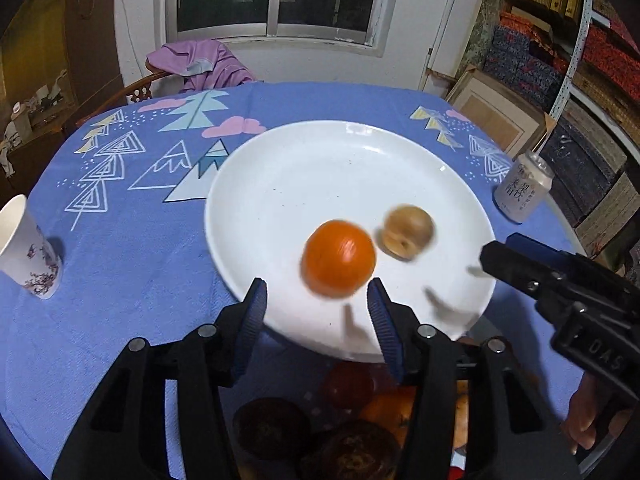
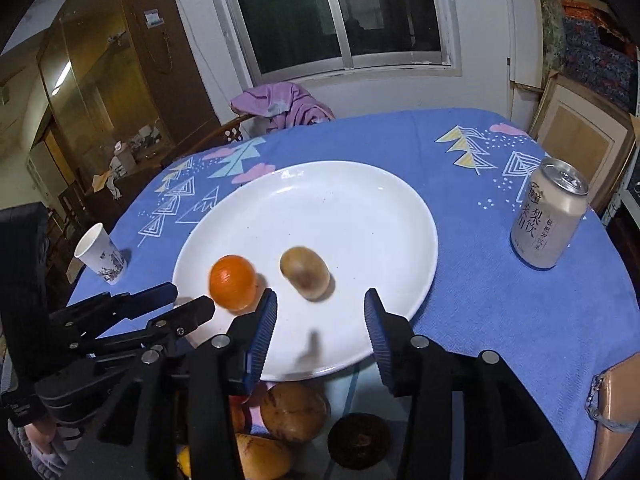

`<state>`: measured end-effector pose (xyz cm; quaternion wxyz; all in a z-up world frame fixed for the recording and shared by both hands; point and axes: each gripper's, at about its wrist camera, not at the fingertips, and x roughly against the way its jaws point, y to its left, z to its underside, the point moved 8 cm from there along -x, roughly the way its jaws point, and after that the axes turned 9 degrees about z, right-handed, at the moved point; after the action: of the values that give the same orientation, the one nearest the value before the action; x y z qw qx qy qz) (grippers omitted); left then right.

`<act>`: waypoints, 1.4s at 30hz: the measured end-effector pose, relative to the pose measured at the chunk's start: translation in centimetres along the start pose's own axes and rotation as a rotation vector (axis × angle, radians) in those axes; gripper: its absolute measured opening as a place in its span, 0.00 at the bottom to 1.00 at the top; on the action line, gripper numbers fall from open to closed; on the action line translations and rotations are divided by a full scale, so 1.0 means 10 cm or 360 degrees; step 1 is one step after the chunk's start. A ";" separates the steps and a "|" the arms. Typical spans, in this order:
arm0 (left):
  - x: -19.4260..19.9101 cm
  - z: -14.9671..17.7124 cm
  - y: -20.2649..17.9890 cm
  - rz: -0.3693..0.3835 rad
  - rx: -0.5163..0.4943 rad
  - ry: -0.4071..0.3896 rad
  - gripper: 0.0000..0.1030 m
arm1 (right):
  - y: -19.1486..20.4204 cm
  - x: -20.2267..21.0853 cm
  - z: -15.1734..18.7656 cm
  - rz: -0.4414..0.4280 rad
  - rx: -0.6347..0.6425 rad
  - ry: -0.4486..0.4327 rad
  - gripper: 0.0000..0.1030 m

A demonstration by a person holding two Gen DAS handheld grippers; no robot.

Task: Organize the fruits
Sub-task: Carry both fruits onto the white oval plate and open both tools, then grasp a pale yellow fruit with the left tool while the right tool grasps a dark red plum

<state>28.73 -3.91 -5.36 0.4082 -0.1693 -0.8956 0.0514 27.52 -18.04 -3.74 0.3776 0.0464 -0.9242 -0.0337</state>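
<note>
My left hand-held gripper (image 1: pixel 316 300) is released, its blue ribbed fingers (image 1: pixel 252 320) spread wide over the near edge of the round white ceramic plate (image 1: pixel 320 160). A blurred round orange fruit (image 1: pixel 338 258) sits on the plate just ahead of that gap, touching neither finger. Just beside it, a little further in and to the right, lies a blurred brownish-tan oval fruit (image 1: pixel 408 232), close to the orange one, though I cannot tell if they touch.

My right hand-held gripper (image 2: pixel 320 316) is released too, its fingers wide apart above the plate's (image 2: pixel 340 200) near rim, with the brownish fruit (image 2: pixel 306 272) just beyond the opening and the orange fruit (image 2: pixel 233 282) left of it, near my left gripper's tips (image 2: pixel 188 300).

Below both grippers, off the plate's near edge, several more fruits lie together: dark brown round ones (image 1: pixel 272 428), a tan potato-like one (image 2: pixel 294 412) and a yellow-orange one (image 2: pixel 260 456).

The plate rests on a desk covered in a blue cloth printed with trees and mountains (image 2: pixel 500 300). A beige drink can with dark characters (image 2: pixel 548 216) stands upright well to the right of the plate, and a white paper cup with a floral print (image 1: pixel 26 248) stands to the left.
</note>
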 end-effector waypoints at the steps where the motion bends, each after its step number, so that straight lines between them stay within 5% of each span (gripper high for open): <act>1: 0.08 0.01 0.02 0.0012 0.0017 -0.0017 0.50 | 0.00 0.08 0.01 -0.0014 -0.0006 -0.0014 0.47; 2: 0.19 0.04 0.06 0.0029 0.0035 -0.0035 0.51 | -0.01 0.15 0.02 -0.0021 -0.0006 -0.0029 0.49; 6: 0.64 0.27 0.28 -0.0017 0.0099 -0.0138 0.79 | -0.08 0.51 0.17 -0.0001 0.0009 -0.0122 0.70; 14: 0.99 1.14 0.65 -0.0202 0.0109 -0.0114 0.79 | -0.46 1.01 0.86 0.0025 -0.0112 -0.0194 0.85; 22: 0.90 1.27 0.38 -0.0339 -0.0172 -0.0129 0.85 | -0.52 0.99 1.07 -0.0010 -0.0170 -0.0143 0.86; 29: 0.77 1.24 0.36 -0.0320 -0.0177 -0.0085 0.84 | -0.42 0.97 1.09 -0.0001 -0.0097 -0.0134 0.86; 34: 0.73 1.19 0.40 -0.0205 -0.0092 -0.0089 0.70 | -0.39 0.93 1.12 0.0019 -0.0071 -0.0113 0.86; 41: 0.63 1.16 0.31 -0.0151 -0.0140 -0.0066 0.68 | -0.38 0.91 1.14 0.0038 -0.0054 -0.0100 0.86; 42: 0.62 1.17 0.31 -0.0139 -0.0135 -0.0058 0.60 | -0.38 0.91 1.15 0.0043 -0.0050 -0.0097 0.86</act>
<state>17.07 1.68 -9.39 0.3861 -0.1463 -0.9108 -0.0015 13.28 -22.51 -5.98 0.3504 0.0271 -0.9352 -0.0444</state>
